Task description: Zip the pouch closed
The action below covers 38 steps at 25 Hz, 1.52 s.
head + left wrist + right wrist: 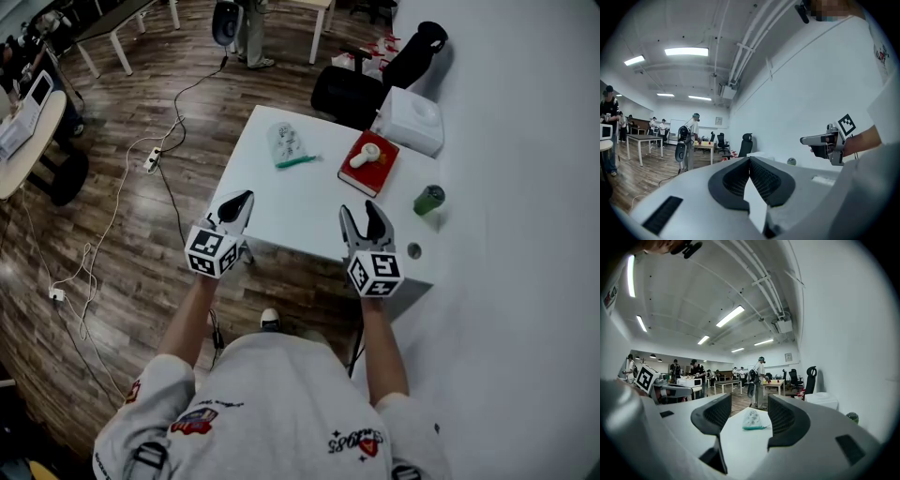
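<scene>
Left hand-held gripper (236,204): jaws pressed together with nothing between them; held level over the near-left edge of the bench (281,211), at about 7 o'clock from the pouch.
Right hand-held gripper (362,214): jaws spread and empty; over the near edge, at about 5 o'clock from the pouch.
Pouch (289,146): clear with a teal edge, lying flat on the far-left part of the bench, well apart from both grippers; the right gripper view frames it between the jaws, far beyond them.
Zip: too small to tell whether it is done up.
Red book (360,175): at 3 o'clock from the pouch, with a white object (367,156) on it.
Green can (428,200): at 4 o'clock from the book, by the wall.
White box (410,120): far-right corner.
</scene>
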Available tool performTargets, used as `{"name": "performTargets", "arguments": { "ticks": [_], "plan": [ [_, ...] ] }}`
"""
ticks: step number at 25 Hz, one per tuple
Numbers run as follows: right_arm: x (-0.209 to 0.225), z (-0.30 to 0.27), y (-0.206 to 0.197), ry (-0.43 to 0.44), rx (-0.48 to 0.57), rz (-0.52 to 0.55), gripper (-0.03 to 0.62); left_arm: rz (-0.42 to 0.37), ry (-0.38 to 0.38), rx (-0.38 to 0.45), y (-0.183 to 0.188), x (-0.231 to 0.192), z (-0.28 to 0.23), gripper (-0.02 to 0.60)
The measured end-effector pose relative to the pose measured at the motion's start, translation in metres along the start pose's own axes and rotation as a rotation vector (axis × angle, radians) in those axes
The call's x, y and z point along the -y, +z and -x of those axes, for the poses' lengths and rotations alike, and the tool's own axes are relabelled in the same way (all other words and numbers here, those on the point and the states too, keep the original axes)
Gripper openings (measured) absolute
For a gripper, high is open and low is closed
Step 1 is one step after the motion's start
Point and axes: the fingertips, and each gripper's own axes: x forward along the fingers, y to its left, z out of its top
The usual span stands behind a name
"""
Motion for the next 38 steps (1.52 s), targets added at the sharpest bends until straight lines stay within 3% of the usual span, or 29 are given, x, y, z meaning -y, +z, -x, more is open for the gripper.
{"name": "performTargets", "arguments": {
  "ticks": [7,14,28,38],
  "plan": [
    [0.027,-0.047,0.014,-0.039,0.027,-0.006,0.232,-0.014,0.001,0.011,0.012,-0.039,-0.048,0.006],
    [0.065,-0.118,-0.005,-0.033,0.003,-0.033,0.232,-0.012,0.000,-0.026,0.001,-0.073,-0.117,0.006],
    [0.139,-0.267,-0.002,0.092,-0.019,-0.034,0.232,-0.033,0.065,-0.061,0.010,-0.123,-0.246,0.006],
    [0.167,-0.304,-0.002,0.143,-0.032,-0.040,0.235,-0.011,0.112,-0.054,0.016,-0.141,-0.293,0.006]
  ]
}}
